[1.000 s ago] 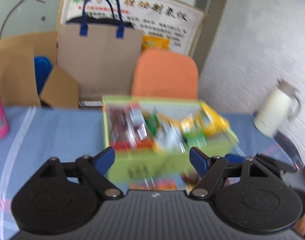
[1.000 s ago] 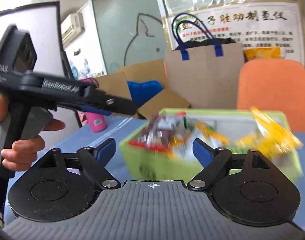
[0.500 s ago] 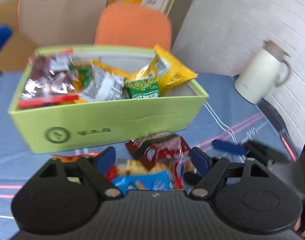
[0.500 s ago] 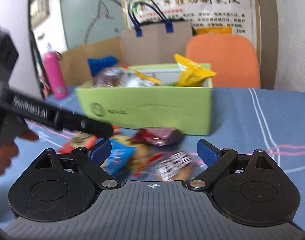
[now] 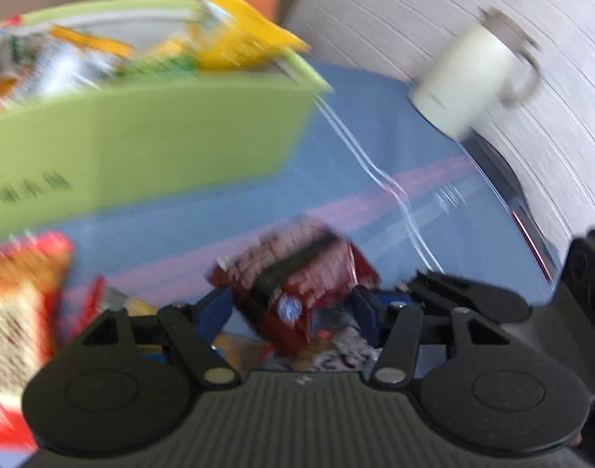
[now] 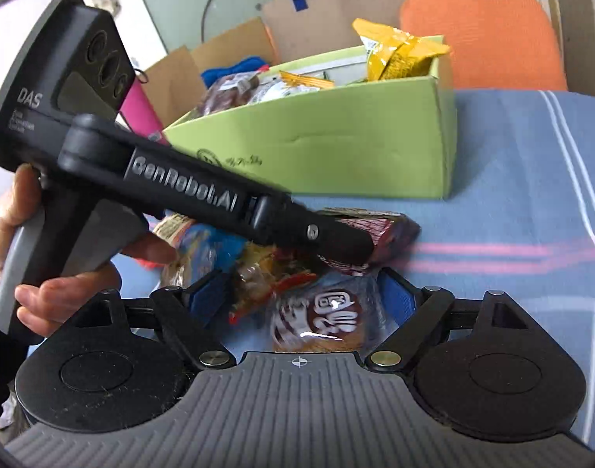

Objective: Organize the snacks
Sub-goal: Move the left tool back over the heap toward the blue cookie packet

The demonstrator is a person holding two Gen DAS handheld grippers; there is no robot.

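Note:
A green box (image 5: 160, 148) (image 6: 336, 148) stuffed with snack packets stands on the blue striped cloth, with a yellow bag (image 6: 395, 54) sticking out at its right end. Loose packets lie in front of it. My left gripper (image 5: 290, 312) (image 6: 348, 249) is down over a dark red packet (image 5: 297, 273) (image 6: 391, 234). Its jaws are closing with the packet between them, the pads close to its sides. My right gripper (image 6: 301, 300) is open and closing slightly around a clear packet with brown print (image 6: 320, 319), without pressing it.
A red-orange bag (image 5: 20, 300) and a blue packet (image 6: 207, 241) lie left of the pile. A cream jug (image 5: 465, 82) stands by the white wall on the right. Behind the box are an orange chair (image 6: 480, 35), a paper bag (image 6: 336, 7) and a pink bottle (image 6: 141, 109).
Both grippers dropped from box height to the loose packets in front of it. The left jaws narrowed around the dark red packet. The right gripper came down over the clear packet.

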